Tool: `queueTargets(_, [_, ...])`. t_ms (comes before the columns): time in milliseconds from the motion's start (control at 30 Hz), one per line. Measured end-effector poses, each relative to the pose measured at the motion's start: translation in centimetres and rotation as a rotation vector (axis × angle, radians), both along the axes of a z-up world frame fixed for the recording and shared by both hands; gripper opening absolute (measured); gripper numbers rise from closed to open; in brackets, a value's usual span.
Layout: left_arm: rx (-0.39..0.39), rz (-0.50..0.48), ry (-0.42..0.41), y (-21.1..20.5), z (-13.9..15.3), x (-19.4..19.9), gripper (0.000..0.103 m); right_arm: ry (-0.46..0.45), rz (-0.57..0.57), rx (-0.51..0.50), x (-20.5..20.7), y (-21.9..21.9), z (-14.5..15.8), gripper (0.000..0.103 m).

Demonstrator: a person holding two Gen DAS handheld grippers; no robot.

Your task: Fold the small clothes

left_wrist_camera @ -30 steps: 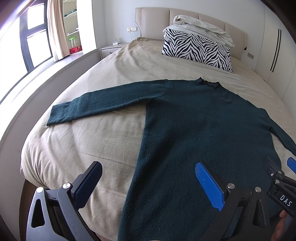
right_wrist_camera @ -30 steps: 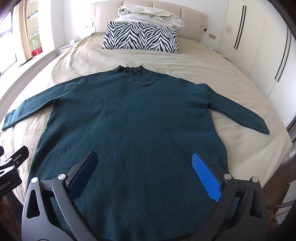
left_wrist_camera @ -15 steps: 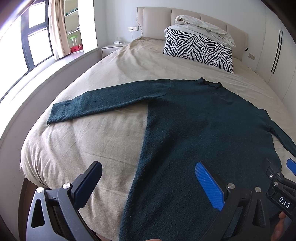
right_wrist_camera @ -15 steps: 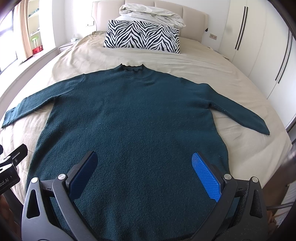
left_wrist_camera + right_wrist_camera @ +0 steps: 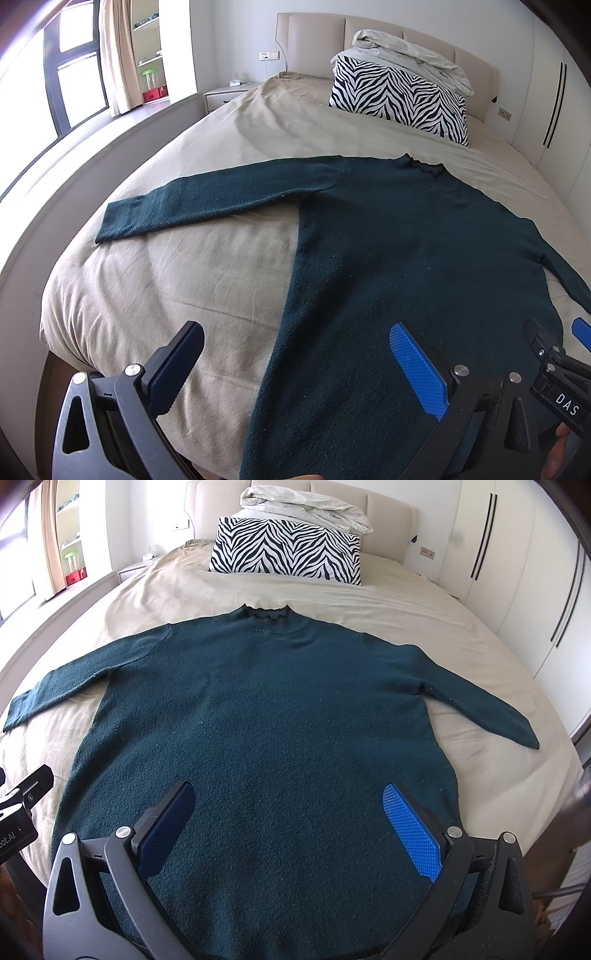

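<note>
Bedroom; bed (image 5: 424, 602) with beige cover, zebra pillow (image 5: 288, 550) at the headboard end. Sweater (image 5: 258, 716), dark green: laid flat below the pillow, sleeves spread, presumably for folding. Left tongs (image 5: 295, 365), right tongs (image 5: 288, 812): both wide, empty, above the sweater's hem.

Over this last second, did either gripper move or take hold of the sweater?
Barely any change. Both views creep slightly forward over the bed. The left gripper and right gripper stay open, holding nothing. The dark green sweater lies flat as before, sleeves spread, unfolded.
</note>
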State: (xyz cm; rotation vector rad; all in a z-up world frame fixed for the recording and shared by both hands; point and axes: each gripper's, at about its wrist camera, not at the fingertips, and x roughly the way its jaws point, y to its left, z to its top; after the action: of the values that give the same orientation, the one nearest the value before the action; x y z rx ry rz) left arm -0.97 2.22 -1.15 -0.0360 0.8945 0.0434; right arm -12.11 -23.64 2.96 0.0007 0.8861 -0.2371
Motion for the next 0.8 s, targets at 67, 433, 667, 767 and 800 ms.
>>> queueTargets(67, [-0.001,0.002,0.000,0.1,-0.1,0.0,0.103,0.001,0.001,-0.001,0.0,0.2,0.0,0.103])
queueTargets(433, [-0.002,0.009,0.009,0.3,-0.4,-0.1,0.103,0.003,0.004,0.001,-0.1,0.7,-0.4,0.103])
queueTargets(667, [-0.002,0.012,0.012,0.3,-0.6,-0.2,0.103,0.009,0.005,0.007,-0.1,0.7,-0.9,0.103])
queueTargets(767, [0.002,0.014,0.009,0.4,-0.6,-0.2,0.103,0.010,0.005,0.009,-0.1,0.7,-1.0,0.103])
queueTargets(800, [0.005,0.014,0.006,0.3,-0.7,-0.2,0.103,0.010,0.005,0.010,-0.1,0.7,-1.0,0.103])
